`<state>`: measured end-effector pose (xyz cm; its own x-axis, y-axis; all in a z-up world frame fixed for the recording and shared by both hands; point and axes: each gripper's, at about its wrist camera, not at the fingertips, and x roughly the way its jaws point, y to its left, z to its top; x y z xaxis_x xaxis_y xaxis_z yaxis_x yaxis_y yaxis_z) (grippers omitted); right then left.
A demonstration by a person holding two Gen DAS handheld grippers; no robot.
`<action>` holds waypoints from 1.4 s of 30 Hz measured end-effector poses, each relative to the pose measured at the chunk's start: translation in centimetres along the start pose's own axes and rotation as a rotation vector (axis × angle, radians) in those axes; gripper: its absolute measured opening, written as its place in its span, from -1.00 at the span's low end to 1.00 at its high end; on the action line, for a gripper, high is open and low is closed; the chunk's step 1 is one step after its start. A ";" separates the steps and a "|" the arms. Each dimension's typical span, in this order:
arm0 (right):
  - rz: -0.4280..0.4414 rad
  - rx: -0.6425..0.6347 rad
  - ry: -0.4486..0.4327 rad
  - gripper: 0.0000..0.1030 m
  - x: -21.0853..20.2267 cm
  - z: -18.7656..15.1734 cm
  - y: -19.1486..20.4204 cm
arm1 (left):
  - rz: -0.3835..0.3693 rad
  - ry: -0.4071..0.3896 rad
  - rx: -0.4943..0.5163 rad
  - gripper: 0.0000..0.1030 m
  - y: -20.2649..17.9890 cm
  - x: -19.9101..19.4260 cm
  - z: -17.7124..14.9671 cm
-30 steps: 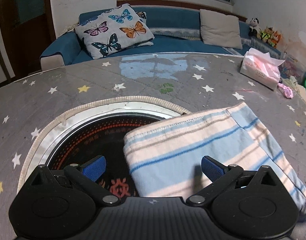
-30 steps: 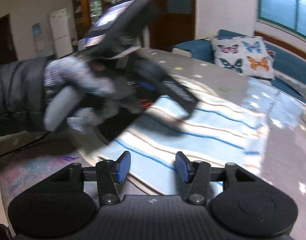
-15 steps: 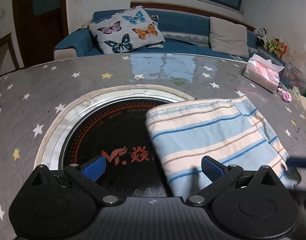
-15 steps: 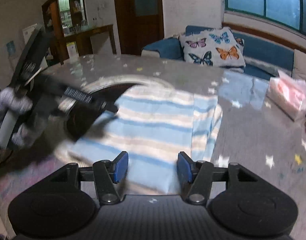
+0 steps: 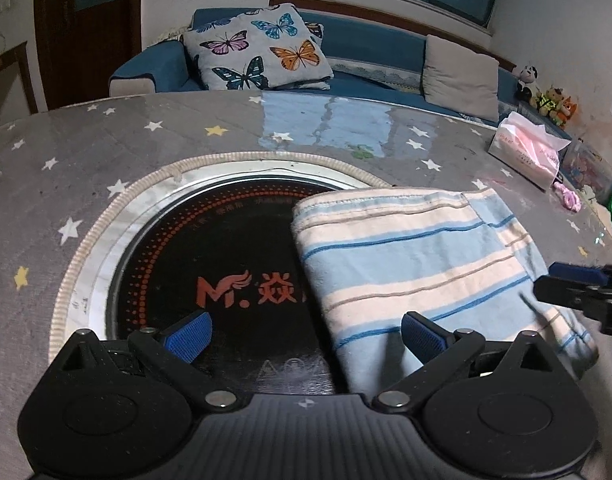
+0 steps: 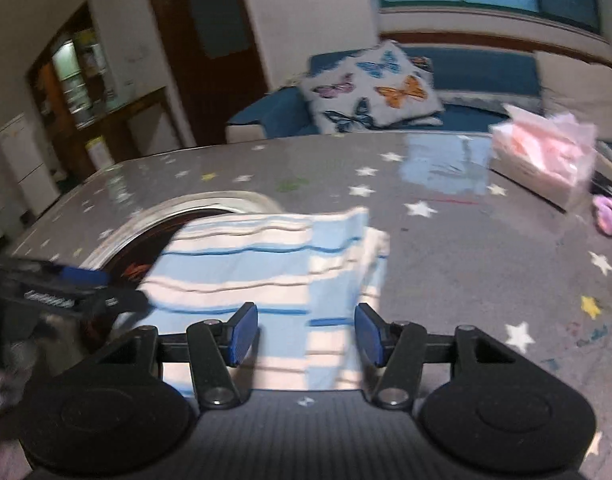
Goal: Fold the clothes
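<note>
A folded cloth with light blue, cream and dark blue stripes (image 5: 417, 256) lies flat on the table, its left part over the black round hob. My left gripper (image 5: 306, 334) hovers open above the cloth's near left corner and holds nothing. The same folded cloth (image 6: 274, 264) fills the middle of the right wrist view. My right gripper (image 6: 306, 334) stands open over the cloth's near edge with nothing between its blue pads. The right gripper's fingertips (image 5: 573, 280) show at the cloth's right edge, and the left gripper (image 6: 62, 292) appears blurred at the left.
The table wears a grey star-print cover (image 5: 106, 136) around a black round hob (image 5: 210, 264) with a metal rim. A pink tissue pack (image 5: 529, 152) and a small pink item (image 5: 567, 200) lie far right. A blue sofa with a butterfly cushion (image 5: 262, 48) stands behind.
Both grippers have drawn back from the cloth and swung their views. The right gripper has turned from the left gripper's side toward the cloth's near edge. The cloth lies still.
</note>
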<state>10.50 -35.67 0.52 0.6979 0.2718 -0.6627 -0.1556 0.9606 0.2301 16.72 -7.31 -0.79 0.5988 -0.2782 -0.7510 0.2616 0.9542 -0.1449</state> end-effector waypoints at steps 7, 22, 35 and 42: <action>0.005 0.107 -0.003 0.07 1.2 -0.1 -1.7 | -0.024 0.020 -0.024 0.65 -0.2 0.5 0.0; 0.048 0.231 -0.001 -0.64 1.8 -0.1 -2.3 | -0.084 0.017 -0.039 -0.47 -1.1 0.8 0.5; 0.081 0.148 -0.014 -0.72 1.4 1.4 3.0 | -0.038 -0.052 -0.126 -0.83 4.8 -4.2 -0.4; 0.196 0.074 0.023 -0.73 4.3 3.0 10.3 | 0.027 -0.095 -0.187 -0.83 9.7 -8.0 -1.4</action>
<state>14.03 -24.79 2.16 0.6426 0.4556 -0.6160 -0.2344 0.8824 0.4080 13.45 4.35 2.94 0.6747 -0.2525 -0.6935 0.1046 0.9629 -0.2488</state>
